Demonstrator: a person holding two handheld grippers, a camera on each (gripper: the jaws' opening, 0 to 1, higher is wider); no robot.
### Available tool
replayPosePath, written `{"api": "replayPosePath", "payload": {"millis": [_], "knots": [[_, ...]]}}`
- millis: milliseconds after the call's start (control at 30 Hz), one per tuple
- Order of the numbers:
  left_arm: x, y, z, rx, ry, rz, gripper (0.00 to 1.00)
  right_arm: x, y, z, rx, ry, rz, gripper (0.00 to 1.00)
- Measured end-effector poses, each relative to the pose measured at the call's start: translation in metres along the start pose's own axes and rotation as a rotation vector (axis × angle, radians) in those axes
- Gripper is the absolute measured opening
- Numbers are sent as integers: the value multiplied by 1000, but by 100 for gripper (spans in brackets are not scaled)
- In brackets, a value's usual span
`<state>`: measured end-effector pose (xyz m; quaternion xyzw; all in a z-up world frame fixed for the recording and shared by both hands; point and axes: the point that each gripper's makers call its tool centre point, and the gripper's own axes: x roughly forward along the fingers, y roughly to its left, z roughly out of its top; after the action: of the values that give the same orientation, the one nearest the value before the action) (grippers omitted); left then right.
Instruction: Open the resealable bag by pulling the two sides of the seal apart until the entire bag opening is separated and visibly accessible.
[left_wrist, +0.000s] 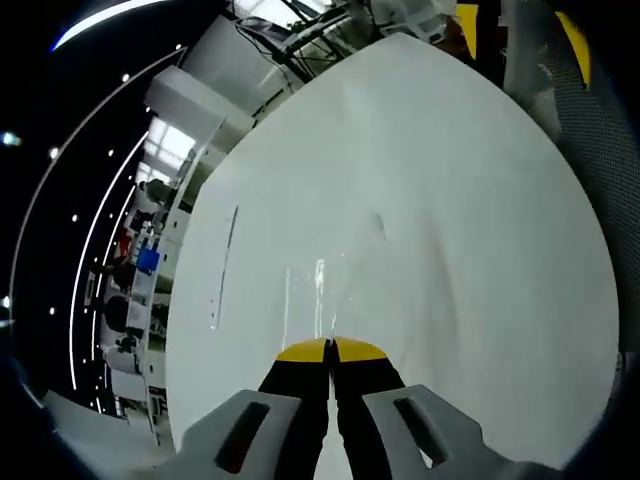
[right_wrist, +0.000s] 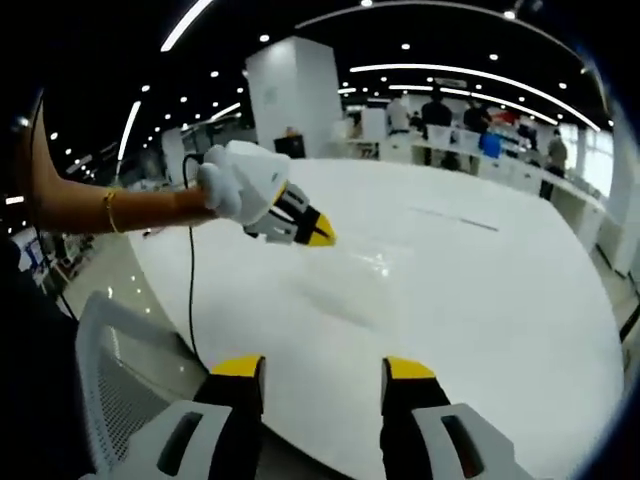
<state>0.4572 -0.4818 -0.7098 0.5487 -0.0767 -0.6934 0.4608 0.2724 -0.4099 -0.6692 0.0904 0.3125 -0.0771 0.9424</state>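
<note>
The left tongs (left_wrist: 329, 352) are clenched, their yellow tips pressed together on the near edge of a clear plastic bag (left_wrist: 330, 285) that lies just ahead of them on the white worktop (left_wrist: 450, 200). In the left gripper view the bag shows mostly as faint glints and a pale outline running forward from the tips, so which part of the seal is pinched cannot be told.

In the right gripper view the right tongs (right_wrist: 325, 370) hang released, jaws wide apart with nothing between them, low over the near rim of the worktop (right_wrist: 480, 300). Ahead of them and to their left, the left tongs (right_wrist: 318, 236) reach in, held by a gloved hand (right_wrist: 232, 185) on a bare forearm with a bracelet, a black cable trailing below. The bag (right_wrist: 375, 262) glistens just past those yellow tips, well ahead of the right tongs.

Judged from this, the task is at an early stage: one side of the bag is gripped, the other side is not yet taken, and no parted opening is visible. Left to do, it seems, is for the right tongs to close on the opposite lip and for the two to draw apart along the whole seal.

Beyond the worktop stand a white pillar (right_wrist: 295, 95), rows of desks and several people under ceiling strip lights.
</note>
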Motion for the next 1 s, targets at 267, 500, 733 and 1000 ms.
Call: {"api": "replayPosePath", "payload": {"millis": [267,500,733,1000], "knots": [[23,11,-4,-14,15,-10,0,1,-5,-3,40,-1,-8,45],[46,20,0,-62,10,-7,0,0,-10,-6,74,2,-4,46],[67,31,2,-118,14,-7,0,1,-20,-4,102,-7,-13,46],[90,37,6,-178,15,-15,0,4,-27,-1,101,-10,-2,46]]}}
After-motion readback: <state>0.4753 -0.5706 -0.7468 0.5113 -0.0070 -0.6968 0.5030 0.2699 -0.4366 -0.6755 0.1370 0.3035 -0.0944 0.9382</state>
